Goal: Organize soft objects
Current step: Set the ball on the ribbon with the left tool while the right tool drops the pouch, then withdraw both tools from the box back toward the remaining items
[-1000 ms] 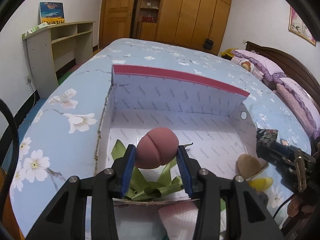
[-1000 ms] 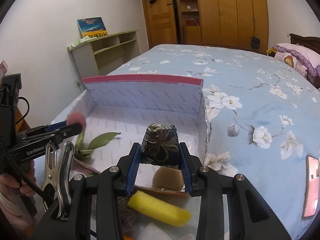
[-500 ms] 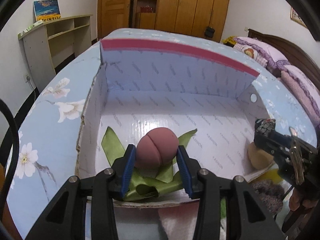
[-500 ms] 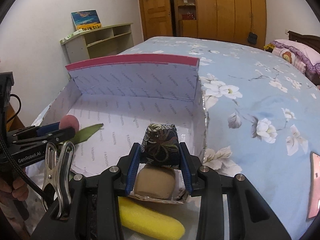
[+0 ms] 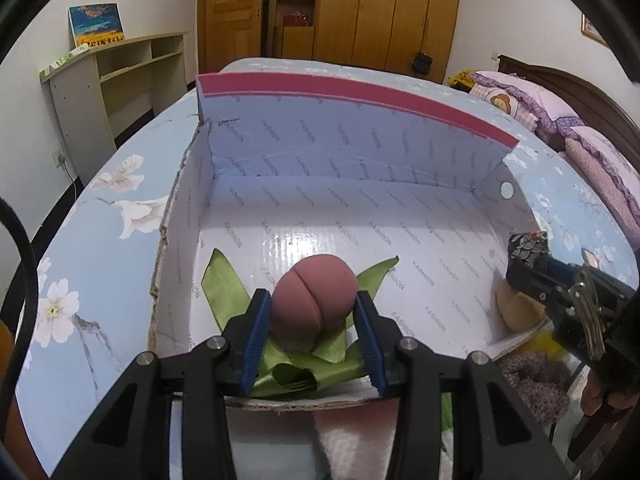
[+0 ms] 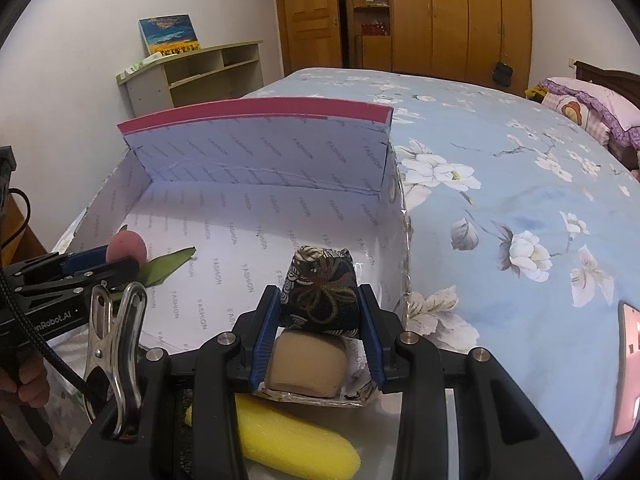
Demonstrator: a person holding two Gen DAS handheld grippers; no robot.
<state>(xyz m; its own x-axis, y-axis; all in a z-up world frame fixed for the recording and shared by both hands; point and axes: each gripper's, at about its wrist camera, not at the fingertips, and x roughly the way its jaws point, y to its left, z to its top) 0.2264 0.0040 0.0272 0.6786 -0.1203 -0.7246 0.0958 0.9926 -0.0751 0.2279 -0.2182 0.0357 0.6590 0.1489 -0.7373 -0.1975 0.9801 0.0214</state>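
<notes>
In the left wrist view, the left gripper (image 5: 314, 316) is clamped on a pink peach toy (image 5: 315, 299) with green leaves, low over the near left of the open box (image 5: 352, 152). In the right wrist view, the right gripper (image 6: 319, 317) grips a dark patterned pouch (image 6: 320, 292) above a tan cushion (image 6: 306, 366) at the box's near right corner.

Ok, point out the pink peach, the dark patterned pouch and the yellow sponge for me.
Peach (image 5: 314, 297): left wrist view, on its rounded front, beside the seam.
Pouch (image 6: 320, 294): right wrist view, on the flower print at its middle.
Sponge (image 6: 296, 446): right wrist view, mid-length on its top.
</notes>
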